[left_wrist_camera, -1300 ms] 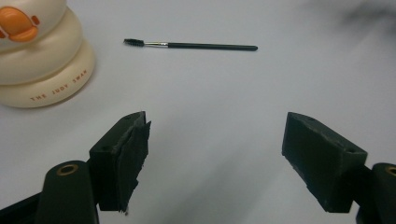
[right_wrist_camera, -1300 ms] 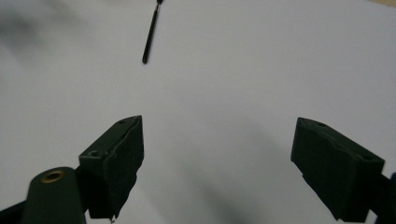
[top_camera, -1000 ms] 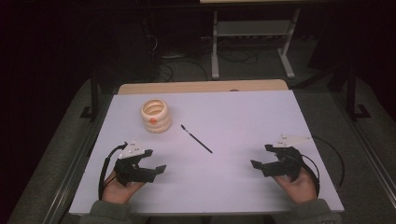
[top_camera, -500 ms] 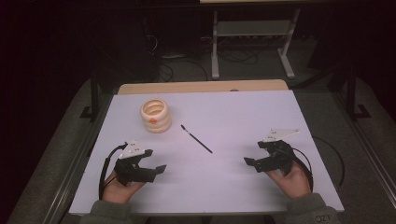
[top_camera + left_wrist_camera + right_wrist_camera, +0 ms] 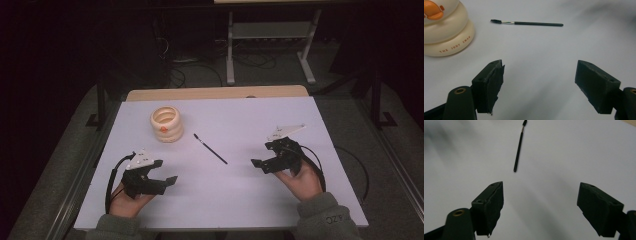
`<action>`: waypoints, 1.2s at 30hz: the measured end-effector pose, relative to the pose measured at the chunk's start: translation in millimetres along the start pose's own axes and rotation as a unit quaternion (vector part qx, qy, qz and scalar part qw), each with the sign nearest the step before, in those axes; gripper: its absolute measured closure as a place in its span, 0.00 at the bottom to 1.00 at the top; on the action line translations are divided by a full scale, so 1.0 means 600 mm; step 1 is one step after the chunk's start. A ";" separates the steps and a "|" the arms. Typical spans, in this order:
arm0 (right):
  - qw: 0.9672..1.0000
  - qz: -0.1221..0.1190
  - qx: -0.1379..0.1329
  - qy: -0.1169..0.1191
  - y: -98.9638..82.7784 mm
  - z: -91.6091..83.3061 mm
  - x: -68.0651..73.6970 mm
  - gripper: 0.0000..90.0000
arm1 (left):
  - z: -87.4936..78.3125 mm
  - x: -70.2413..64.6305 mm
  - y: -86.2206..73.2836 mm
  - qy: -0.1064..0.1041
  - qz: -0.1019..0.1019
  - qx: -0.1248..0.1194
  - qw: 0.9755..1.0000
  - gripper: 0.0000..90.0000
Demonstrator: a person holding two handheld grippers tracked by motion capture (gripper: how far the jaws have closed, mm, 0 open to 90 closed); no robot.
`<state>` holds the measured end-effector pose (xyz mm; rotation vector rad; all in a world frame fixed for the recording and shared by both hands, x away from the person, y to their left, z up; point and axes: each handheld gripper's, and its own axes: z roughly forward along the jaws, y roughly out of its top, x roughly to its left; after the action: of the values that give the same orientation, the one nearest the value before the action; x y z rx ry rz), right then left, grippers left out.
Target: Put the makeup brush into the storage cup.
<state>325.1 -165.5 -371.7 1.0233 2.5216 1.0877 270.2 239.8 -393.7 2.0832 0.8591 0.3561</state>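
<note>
Your right tongs [image 5: 260,165] have moved toward the brush [image 5: 210,148] at their ten o'clock, wide, closing slightly, empty; left tongs [image 5: 167,181] wide, idle.

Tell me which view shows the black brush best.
The left gripper view: the black brush lies side-on, bristles and handle sharp. The right gripper view shows it end-on, tip cut off; the high view shows a thin diagonal line.
</note>
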 end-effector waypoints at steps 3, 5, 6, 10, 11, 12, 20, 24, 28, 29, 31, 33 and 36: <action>1.000 0.001 0.011 0.003 0.011 0.006 0.002 0.23 | 0.000 0.000 0.000 0.000 -0.001 -0.002 1.000 0.25; 1.000 -0.007 0.016 0.002 0.027 0.020 0.008 0.24 | -0.001 0.001 0.001 0.000 0.001 0.000 1.000 0.25; 1.000 -0.003 0.019 0.005 0.033 0.025 0.011 0.24 | -0.001 0.000 0.001 0.000 0.000 -0.001 1.000 0.25; 0.999 -0.014 0.030 0.015 0.058 0.051 0.020 0.25 | 0.000 0.000 0.001 0.000 -0.003 0.001 1.000 0.25; 0.999 -0.015 0.033 0.016 0.064 0.058 0.023 0.25 | 0.000 0.000 0.001 0.000 -0.003 0.001 1.000 0.25; 0.999 -0.015 0.033 0.016 0.064 0.058 0.023 0.25 | 0.000 0.001 0.001 0.000 -0.002 0.000 1.000 0.25; 0.998 -0.004 0.066 0.021 0.103 0.113 0.029 0.32 | -0.001 0.002 0.002 0.000 -0.005 -0.005 1.000 0.25; 0.996 -0.004 0.081 0.021 0.111 0.139 0.027 0.35 | 0.000 0.001 0.002 0.000 -0.004 -0.005 1.000 0.25; 0.995 -0.006 0.099 0.020 0.118 0.165 0.031 0.37 | 0.000 0.001 0.002 0.000 -0.004 -0.004 1.000 0.25; 0.995 -0.011 0.101 0.020 0.119 0.170 0.032 0.38 | -0.001 0.003 0.002 0.000 0.001 -0.001 1.000 0.25; 0.994 -0.014 0.106 0.019 0.121 0.180 0.036 0.40 | -0.001 0.003 0.002 0.000 -0.004 -0.004 1.000 0.25; 0.993 -0.015 0.118 0.021 0.123 0.193 0.042 0.45 | -0.001 0.003 0.001 0.000 -0.005 -0.005 1.000 0.25; 0.992 -0.018 0.121 0.022 0.124 0.202 0.045 0.47 | 0.000 0.004 0.001 0.000 -0.004 -0.006 1.000 0.25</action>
<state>396.5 -43.9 -402.8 1.0153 2.7471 0.8154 272.2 241.5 -393.3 2.0684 0.8631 0.3559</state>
